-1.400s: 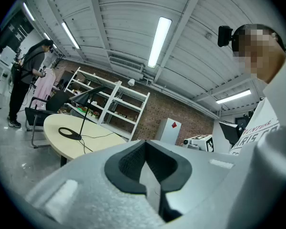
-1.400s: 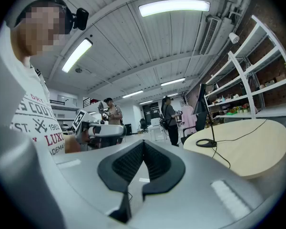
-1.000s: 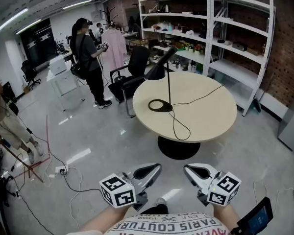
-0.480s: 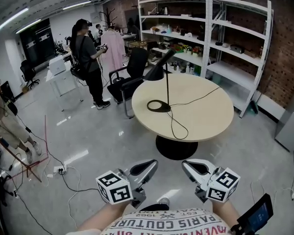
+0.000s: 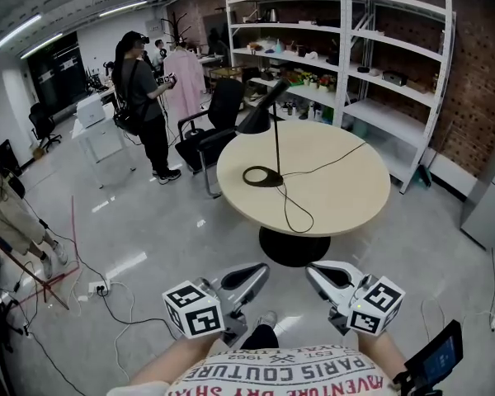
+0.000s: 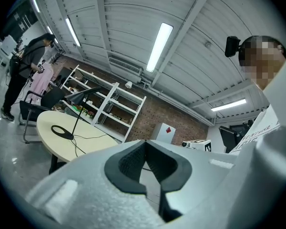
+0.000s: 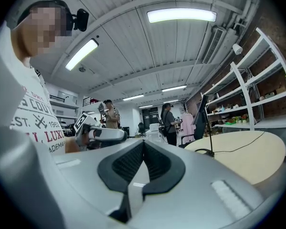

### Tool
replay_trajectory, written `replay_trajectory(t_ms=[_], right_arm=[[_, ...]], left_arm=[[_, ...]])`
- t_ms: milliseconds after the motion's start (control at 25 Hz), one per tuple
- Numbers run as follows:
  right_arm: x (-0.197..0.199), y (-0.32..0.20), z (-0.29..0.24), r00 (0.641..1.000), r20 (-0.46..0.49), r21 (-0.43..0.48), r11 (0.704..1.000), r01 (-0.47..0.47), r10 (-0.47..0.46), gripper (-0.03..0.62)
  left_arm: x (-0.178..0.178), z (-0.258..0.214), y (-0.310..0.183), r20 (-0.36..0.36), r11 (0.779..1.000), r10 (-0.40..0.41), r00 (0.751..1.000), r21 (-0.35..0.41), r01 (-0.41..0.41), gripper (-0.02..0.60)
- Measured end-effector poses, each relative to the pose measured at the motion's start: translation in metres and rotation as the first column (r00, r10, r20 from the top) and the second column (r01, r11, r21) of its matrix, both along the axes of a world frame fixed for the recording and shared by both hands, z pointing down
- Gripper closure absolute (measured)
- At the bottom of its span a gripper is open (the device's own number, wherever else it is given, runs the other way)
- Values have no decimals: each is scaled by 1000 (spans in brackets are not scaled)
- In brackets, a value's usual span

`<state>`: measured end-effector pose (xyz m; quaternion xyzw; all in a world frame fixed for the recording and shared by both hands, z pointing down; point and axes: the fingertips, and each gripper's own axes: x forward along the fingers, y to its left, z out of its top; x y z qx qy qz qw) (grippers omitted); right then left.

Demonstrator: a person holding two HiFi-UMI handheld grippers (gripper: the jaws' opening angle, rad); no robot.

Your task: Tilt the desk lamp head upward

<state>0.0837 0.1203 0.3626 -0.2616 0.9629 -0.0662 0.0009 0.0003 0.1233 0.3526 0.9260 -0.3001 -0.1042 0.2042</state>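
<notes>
Down at the bottom of the head view, the left gripper (image 5: 257, 271) and right gripper (image 5: 317, 272) are held side by side at the wearer's waist, both pointing toward the table (image 5: 346, 200). Each has its jaws pressed together with nothing between them. Both are well apart from the lamp (image 5: 275, 143), with grey floor (image 5: 190, 221) lying between.

The lamp stands on the near-left part of the round table, on a black ring base (image 5: 262, 176). A thin upright pole rises from it. The black cone head (image 5: 257, 120) hangs off the top toward the left, its mouth angled downward. A black cord (image 5: 287, 209) loops from the base toward the table's near edge, and another stretch runs across the top to the far right edge.

Just behind the table's far-left edge is a black chair (image 5: 219, 114), close to the lamp head. White shelves (image 5: 396, 56) with small items line the brick wall behind and to the right. A person in dark clothes (image 5: 144, 97) stands at the back left beside a pink garment (image 5: 186, 77). Cables (image 5: 120, 304) trail over the floor at the left, near a socket strip (image 5: 97, 286).
</notes>
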Motion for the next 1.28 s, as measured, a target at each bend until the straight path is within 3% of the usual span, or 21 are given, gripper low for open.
replay_trajectory(t_ms=[400,640,840,1280], right_arm=[[-17,-54,28,1000,-25,-64,998,-19,17,588],[-38,-115,37,999,-24,-106,994,-36,34,588],[-55,-174,39,998,-26,-126,990,-63,60,588],[-77,-295,26,987,-62,-73,986,-152,147,588]], left_arm=[[-22,29,-58,-76,998,3,997,-69,-8,581],[-48,38,-120,-62,993,-4,998,-114,-3,581],[-66,34,-179,-43,994,23,999,-106,-28,581],[-106,26,-310,-99,994,53,994,-90,-62,581]])
